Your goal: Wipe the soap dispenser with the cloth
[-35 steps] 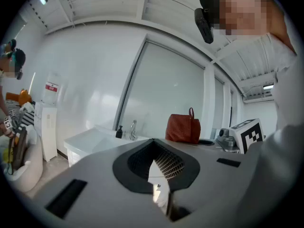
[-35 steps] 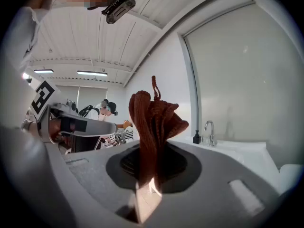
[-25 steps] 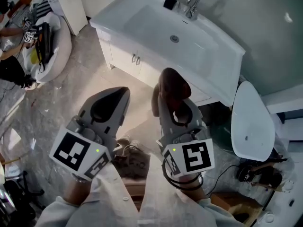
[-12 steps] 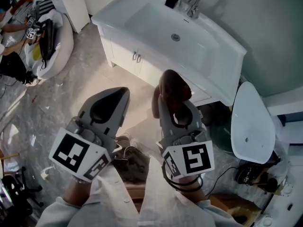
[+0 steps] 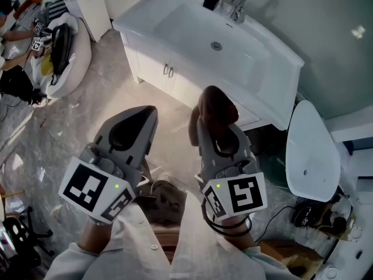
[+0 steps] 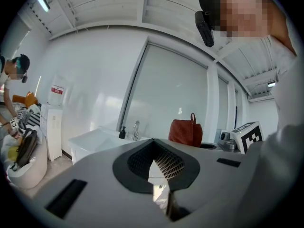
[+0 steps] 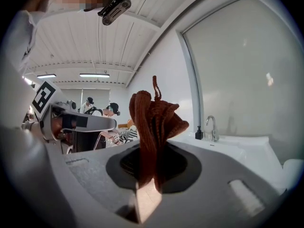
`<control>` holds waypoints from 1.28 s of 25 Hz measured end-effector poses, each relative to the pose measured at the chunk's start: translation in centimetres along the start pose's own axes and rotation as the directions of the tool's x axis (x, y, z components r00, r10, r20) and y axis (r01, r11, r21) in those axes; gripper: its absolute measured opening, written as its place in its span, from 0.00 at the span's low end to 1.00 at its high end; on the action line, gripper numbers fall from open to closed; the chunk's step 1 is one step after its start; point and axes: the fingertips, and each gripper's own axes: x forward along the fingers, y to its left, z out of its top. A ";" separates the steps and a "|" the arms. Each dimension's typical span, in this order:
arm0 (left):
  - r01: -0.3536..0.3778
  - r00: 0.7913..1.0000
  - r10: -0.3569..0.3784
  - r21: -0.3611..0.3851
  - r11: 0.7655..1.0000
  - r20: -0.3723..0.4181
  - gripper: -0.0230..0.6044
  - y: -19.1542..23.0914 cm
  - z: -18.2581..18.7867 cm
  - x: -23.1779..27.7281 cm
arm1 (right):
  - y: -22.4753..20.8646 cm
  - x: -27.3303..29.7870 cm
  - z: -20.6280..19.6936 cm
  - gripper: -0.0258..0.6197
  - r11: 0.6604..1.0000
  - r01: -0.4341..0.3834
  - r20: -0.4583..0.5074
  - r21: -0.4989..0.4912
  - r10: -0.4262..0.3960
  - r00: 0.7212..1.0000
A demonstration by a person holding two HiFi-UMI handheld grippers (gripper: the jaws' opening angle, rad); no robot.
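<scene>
Your right gripper point(image 7: 149, 174) clamps the cloth point(image 5: 214, 105), its length pointing toward the upright soap dispenser point(image 5: 210, 0); your left gripper point(image 5: 147, 114) is closed, empty.

- The cloth point(image 7: 153, 122) is bunching up out of the right gripper point(image 7: 151, 172), whose jaws are clamping it. Its lower end is lying hidden between them, so its full length is not showing.
- The soap dispenser point(image 5: 210, 0) is showing only as a small dark shape beside the tap point(image 5: 238, 4), its surface too small to judge.
- A person point(image 5: 14, 80) is being cut off by the head view's left edge.
- Dark gear point(image 5: 315, 214) is sitting on the floor at lower right, too cluttered to name.
</scene>
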 end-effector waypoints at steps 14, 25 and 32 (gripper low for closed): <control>0.078 0.997 -0.078 0.005 0.997 0.000 0.04 7.1 2.6 3.1 | 0.1 6.6 2.0 0.13 0.996 0.091 0.010 0.013 -0.091 0.996; 0.143 0.990 -0.143 -0.012 0.990 -0.003 0.04 16.5 4.8 5.9 | 1.5 15.9 3.1 0.13 0.987 0.159 -0.022 -0.005 -0.159 0.987; 0.165 0.986 -0.165 -0.009 0.986 -0.015 0.04 21.9 5.6 6.3 | 2.9 20.8 3.6 0.13 0.973 0.214 -0.038 -0.082 -0.218 0.975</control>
